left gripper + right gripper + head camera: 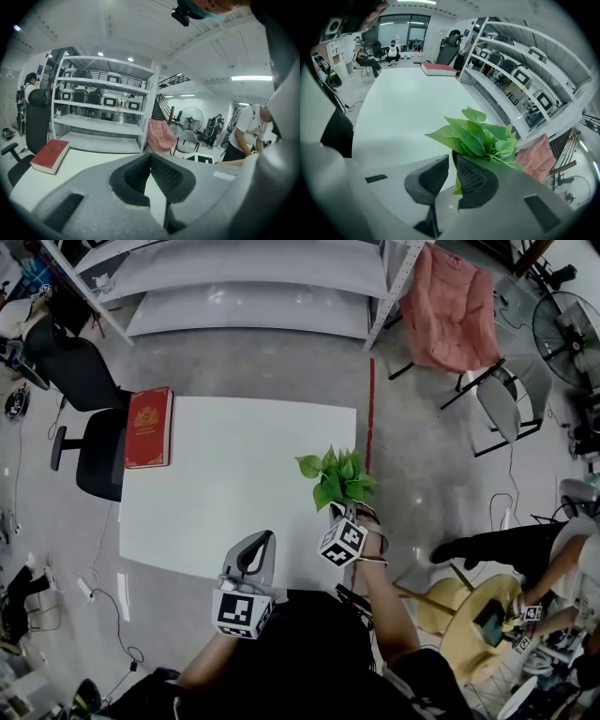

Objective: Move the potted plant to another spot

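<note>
Green leaves of the potted plant (480, 136) spill over the right tongs (452, 161). Its jaws are clenched on what looks like the dark rim of the pot, with only a thin sliver between them. The plant is at the right edge of the white desk (225, 484), toward the near right corner. Leaves and the tongs hide its base, so it cannot be told whether the pot rests on the desk or hangs just above it. The left tongs (150, 157) hang over the near edge of the desk, tips pressed together on nothing. A red book (149, 427) lies at the far left corner, well apart from the plant.

The step in hand looks like carrying the plant to its new spot. A grip on one side of the rim is off-centre, so the pot will probably want to swing or tip. The person does best with a firm clench and a level wrist, lifting straight up before travelling sideways. A slow path across the open middle of the desk suits this hold. The landing place should be well in from every edge and away from the book. The jaws should part only once the base sits flat. If the pot sags, the left tongs could steady the opposite side of the rim.
</note>
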